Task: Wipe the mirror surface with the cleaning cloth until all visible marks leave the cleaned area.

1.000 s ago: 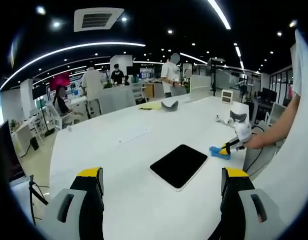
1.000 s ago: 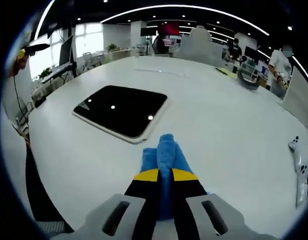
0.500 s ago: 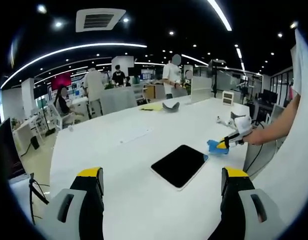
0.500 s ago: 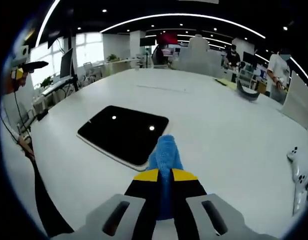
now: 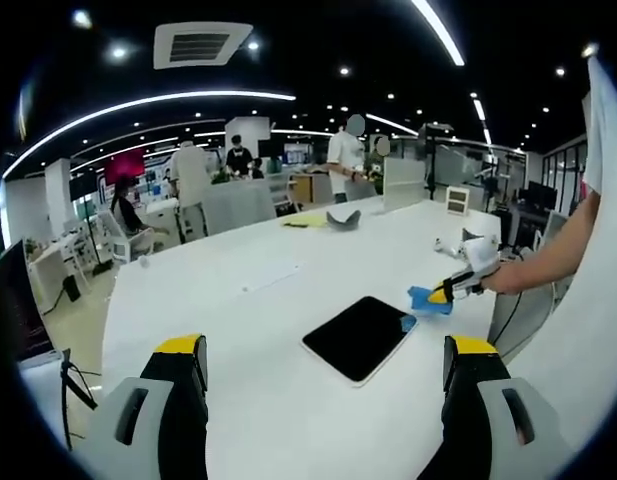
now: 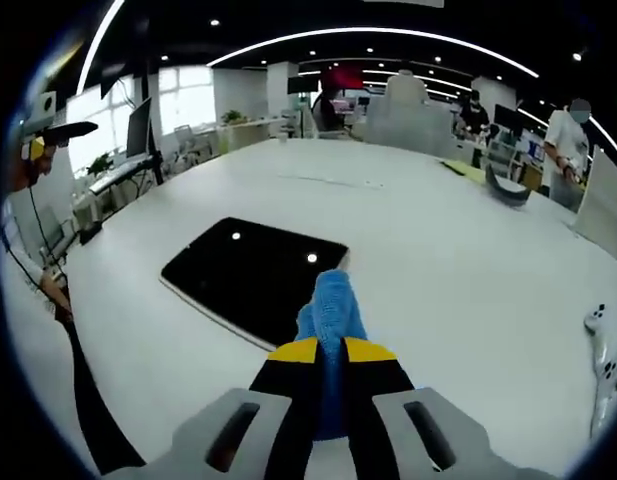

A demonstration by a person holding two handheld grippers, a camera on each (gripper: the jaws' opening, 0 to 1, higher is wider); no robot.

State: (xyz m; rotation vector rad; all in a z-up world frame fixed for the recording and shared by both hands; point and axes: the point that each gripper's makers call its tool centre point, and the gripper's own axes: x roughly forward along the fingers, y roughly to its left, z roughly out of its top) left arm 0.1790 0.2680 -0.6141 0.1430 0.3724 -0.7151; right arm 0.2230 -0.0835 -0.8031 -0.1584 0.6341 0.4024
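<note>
Your right gripper (image 6: 328, 352) is clamped tight on the blue cloth (image 6: 330, 305), jaws pressed together with the fabric bunched up between the yellow tips. The cloth's front end hangs right at the near edge of the mirror (image 6: 256, 277), overlapping it in the right gripper view; whether it touches the glass, you can't tell from here. The mirror lies flat on the white table (image 6: 468, 260), a dark slab with a pale rim, ceiling lights glinting off it as two bright dots.

From your left gripper view, you see the same scene from across: mirror (image 5: 359, 336) flat on the table (image 5: 238, 330), cloth (image 5: 425, 299) at its far right corner, held by your right gripper (image 5: 446, 294) with your arm reaching in from the right. Your left gripper (image 5: 326, 362) is held back off the table, jaws spread wide apart, nothing between them.

Farther along the table sit a white device (image 6: 610, 355) at the right edge, a grey curved object (image 5: 340, 212), and a yellow sheet (image 5: 303, 220) near it. People stand around desks in the background.
</note>
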